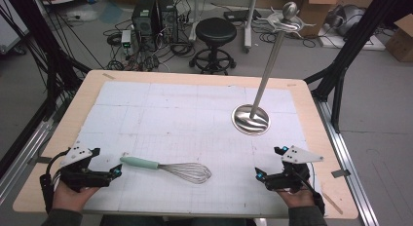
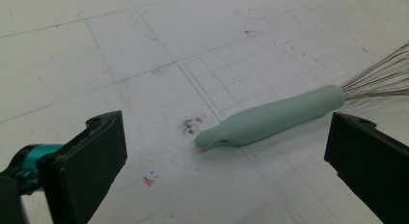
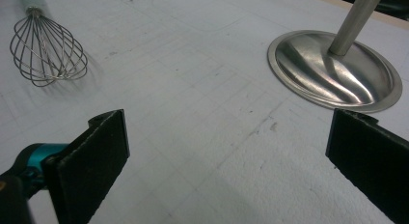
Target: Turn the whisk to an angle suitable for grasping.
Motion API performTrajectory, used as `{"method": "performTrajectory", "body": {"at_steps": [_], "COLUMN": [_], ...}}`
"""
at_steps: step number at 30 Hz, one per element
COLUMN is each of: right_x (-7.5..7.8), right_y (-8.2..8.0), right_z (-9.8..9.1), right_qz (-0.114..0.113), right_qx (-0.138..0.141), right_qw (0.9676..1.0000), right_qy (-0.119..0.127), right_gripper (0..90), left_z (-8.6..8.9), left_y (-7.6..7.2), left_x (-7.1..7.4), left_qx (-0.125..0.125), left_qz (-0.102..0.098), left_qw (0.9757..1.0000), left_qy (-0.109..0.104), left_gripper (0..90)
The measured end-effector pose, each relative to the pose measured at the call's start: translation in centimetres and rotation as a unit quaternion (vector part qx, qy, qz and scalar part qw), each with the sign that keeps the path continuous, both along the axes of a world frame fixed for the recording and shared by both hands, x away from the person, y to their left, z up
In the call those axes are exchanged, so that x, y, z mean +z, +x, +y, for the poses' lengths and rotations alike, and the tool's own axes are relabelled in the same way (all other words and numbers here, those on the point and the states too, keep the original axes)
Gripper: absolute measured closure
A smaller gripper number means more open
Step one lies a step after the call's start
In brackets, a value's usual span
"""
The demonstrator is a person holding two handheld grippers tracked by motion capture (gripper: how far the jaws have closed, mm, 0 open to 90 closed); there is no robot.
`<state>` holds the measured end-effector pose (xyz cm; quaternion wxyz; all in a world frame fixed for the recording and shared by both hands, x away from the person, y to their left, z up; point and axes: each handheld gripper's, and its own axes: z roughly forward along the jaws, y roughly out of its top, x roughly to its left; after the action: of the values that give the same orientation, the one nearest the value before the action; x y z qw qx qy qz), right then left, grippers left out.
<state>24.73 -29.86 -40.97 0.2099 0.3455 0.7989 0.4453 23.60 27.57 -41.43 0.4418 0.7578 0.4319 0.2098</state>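
Note:
A wire whisk (image 1: pixel 165 168) with a mint-green handle lies flat on the white mat near the front of the table. Its handle (image 2: pixel 275 117) points toward my left gripper (image 1: pixel 116 171), which rests on the mat just left of the handle end, open and empty. The whisk's wire head (image 3: pixel 47 48) is seen far left in the right gripper view. My right gripper (image 1: pixel 270 163) sits at the front right, open, holding nothing. A steel stand with a round base (image 1: pixel 251 119) and a tall pole (image 1: pixel 271 63) rises beyond it; that base (image 3: pixel 335 72) lies just ahead of the right jaws.
The white gridded mat (image 1: pixel 195 119) covers most of the wooden table (image 1: pixel 58 133). Hooks and a ball top (image 1: pixel 289 12) crown the stand. Beyond the table's far edge stand a black stool (image 1: pixel 215 38) and computer boxes with cables (image 1: pixel 153 16).

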Motion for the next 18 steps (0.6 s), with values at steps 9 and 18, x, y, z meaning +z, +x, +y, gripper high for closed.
{"method": "performTrajectory", "body": {"at_steps": [9, 18], "right_x": [-0.08, 0.11], "right_y": [-0.10, -0.51], "right_z": [-0.30, -0.68], "right_qz": [-0.001, -0.002], "right_qx": [-0.001, -0.004], "right_qw": [1.0000, 1.0000], "right_qy": [0.001, 0.007], "right_gripper": [0.0, 0.0], "left_z": [-0.23, -0.74], "left_y": [0.45, 0.87], "left_x": [-0.01, 0.00], "left_qx": [-0.003, -0.012], "left_qz": [0.000, -0.001], "left_qw": [1.0000, 0.9999], "left_qy": [-0.002, -0.004], "left_gripper": [1.7, 1.7]}}
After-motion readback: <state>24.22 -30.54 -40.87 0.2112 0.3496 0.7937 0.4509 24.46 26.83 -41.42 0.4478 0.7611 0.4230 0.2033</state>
